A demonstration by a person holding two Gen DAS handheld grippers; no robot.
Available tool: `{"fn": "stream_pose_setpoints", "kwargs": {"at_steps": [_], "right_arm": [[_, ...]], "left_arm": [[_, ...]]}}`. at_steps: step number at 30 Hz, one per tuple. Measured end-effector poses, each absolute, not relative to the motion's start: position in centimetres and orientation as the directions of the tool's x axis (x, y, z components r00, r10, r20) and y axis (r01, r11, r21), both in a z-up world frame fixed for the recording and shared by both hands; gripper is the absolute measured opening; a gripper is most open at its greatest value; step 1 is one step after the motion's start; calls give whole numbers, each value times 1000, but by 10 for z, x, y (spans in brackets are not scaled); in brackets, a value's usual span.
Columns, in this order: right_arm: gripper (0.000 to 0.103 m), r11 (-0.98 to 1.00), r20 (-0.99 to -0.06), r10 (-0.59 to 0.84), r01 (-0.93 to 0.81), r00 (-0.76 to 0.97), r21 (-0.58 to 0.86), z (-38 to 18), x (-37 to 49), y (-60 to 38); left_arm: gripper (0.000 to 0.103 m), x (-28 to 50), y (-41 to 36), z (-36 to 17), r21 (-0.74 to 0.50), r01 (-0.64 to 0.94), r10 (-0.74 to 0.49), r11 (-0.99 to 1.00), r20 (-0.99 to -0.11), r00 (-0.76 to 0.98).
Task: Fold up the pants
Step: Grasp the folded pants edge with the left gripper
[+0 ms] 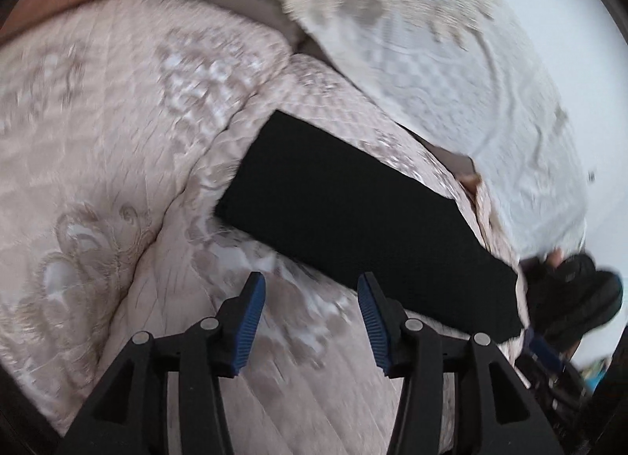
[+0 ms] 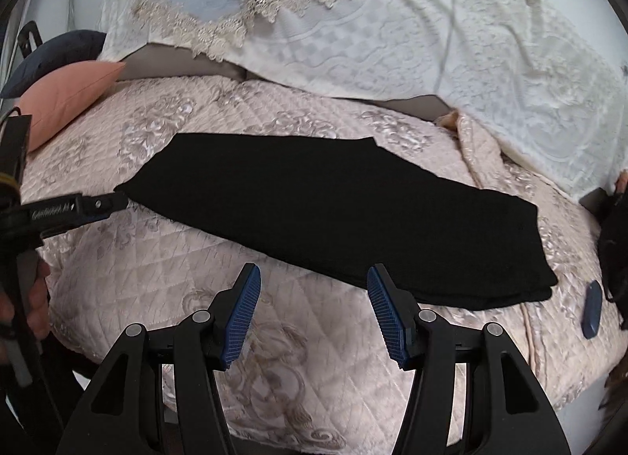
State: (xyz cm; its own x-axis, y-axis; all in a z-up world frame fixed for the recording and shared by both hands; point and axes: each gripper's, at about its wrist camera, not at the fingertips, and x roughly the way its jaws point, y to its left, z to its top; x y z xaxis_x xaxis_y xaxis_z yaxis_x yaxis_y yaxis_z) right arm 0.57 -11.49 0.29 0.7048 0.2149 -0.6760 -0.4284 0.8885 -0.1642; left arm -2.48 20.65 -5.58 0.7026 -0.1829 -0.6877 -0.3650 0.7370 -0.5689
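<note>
The right gripper (image 2: 314, 310) hangs with its blue-padded jaws spread wide and nothing between them, just short of the near long edge of the black pants (image 2: 345, 212). The left gripper (image 1: 312, 310) is equally wide apart and bare, its view blurred; seen from the right wrist, its tip (image 2: 112, 204) sits at the left end of the pants, and I cannot tell if it touches the cloth.

The pants lie flat as one long, narrow, folded strip across the pale pink quilted bedspread (image 2: 157, 266). Behind the pants, a white lace-trimmed textured cover (image 2: 392, 43) drapes upward. A salmon-pink cushion (image 2: 66, 102) rests beyond their left end, and a small blue oblong object (image 2: 592, 308) lies just past their right end.
</note>
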Motion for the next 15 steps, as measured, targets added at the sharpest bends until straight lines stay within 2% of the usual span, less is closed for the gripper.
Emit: {"fn": "stream_pose_setpoints", "kwargs": {"at_steps": [7,15], "right_arm": [[57,894,-693,201,-419,693,-160,-5,17,-119],[57,901,-696,202,-409,689,-143,-9,27,-124]], "left_arm": [[55,0,218,-70,-614,-369,-159,697,-635,756],[53,19,220,-71,-598,-404,-110,692,-641,760]]}}
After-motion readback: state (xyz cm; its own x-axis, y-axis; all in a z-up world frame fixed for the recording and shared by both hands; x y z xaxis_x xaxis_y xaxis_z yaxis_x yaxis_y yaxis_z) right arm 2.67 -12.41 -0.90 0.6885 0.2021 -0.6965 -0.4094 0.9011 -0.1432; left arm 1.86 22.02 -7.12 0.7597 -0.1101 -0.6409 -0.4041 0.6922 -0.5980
